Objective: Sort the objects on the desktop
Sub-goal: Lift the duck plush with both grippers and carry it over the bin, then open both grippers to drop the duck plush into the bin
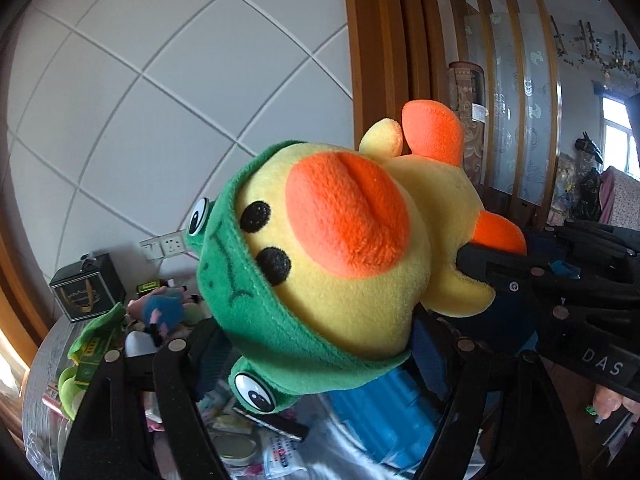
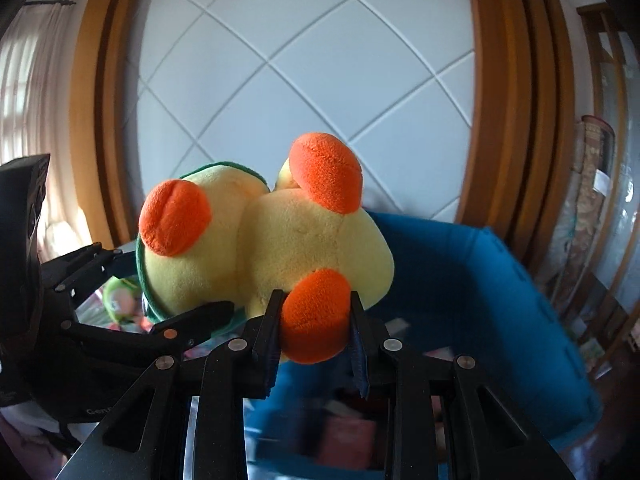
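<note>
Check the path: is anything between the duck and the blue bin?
Nothing visible. The duck hangs in the air, its foot clamped by the right gripper, its head in the left gripper. The blue bin lies open just beyond.

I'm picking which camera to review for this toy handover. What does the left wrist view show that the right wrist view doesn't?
Only the left wrist view shows the plush duck's face: black eyes, orange beak and green frog hood, plus the cluttered tabletop with a dark gift box.

Only the right wrist view shows the duck's underside, the right tongs clamped on one orange foot, and the blue bin behind.

Both show the duck held aloft between the left tongs at its head and the right tongs at its foot, before the white tiled wall.
</note>
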`<action>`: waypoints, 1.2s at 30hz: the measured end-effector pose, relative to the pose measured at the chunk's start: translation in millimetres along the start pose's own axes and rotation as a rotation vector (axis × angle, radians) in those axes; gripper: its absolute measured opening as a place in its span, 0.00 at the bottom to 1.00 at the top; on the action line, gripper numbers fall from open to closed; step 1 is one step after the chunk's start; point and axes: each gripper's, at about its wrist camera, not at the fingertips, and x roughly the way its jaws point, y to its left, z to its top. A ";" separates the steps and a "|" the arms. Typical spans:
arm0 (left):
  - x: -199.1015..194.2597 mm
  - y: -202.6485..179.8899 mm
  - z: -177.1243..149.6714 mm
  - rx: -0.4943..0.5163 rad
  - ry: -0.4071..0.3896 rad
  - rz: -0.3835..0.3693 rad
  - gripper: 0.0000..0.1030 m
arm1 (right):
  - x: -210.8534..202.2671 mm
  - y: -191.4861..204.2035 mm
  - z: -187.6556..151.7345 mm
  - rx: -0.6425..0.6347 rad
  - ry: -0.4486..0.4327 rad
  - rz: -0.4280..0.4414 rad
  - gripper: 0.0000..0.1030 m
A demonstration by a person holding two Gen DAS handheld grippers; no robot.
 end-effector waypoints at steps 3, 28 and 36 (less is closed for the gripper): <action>44.4 -45.2 27.8 0.020 0.081 -0.004 0.76 | 15.3 -65.1 6.8 0.023 0.055 0.002 0.28; 318.6 -130.9 7.6 -0.090 0.743 -0.094 0.78 | 219.8 -257.5 -61.3 0.289 0.706 0.130 0.28; 333.3 -155.4 -9.1 -0.051 0.795 -0.100 0.78 | 253.9 -246.4 -88.9 0.217 0.804 0.109 0.28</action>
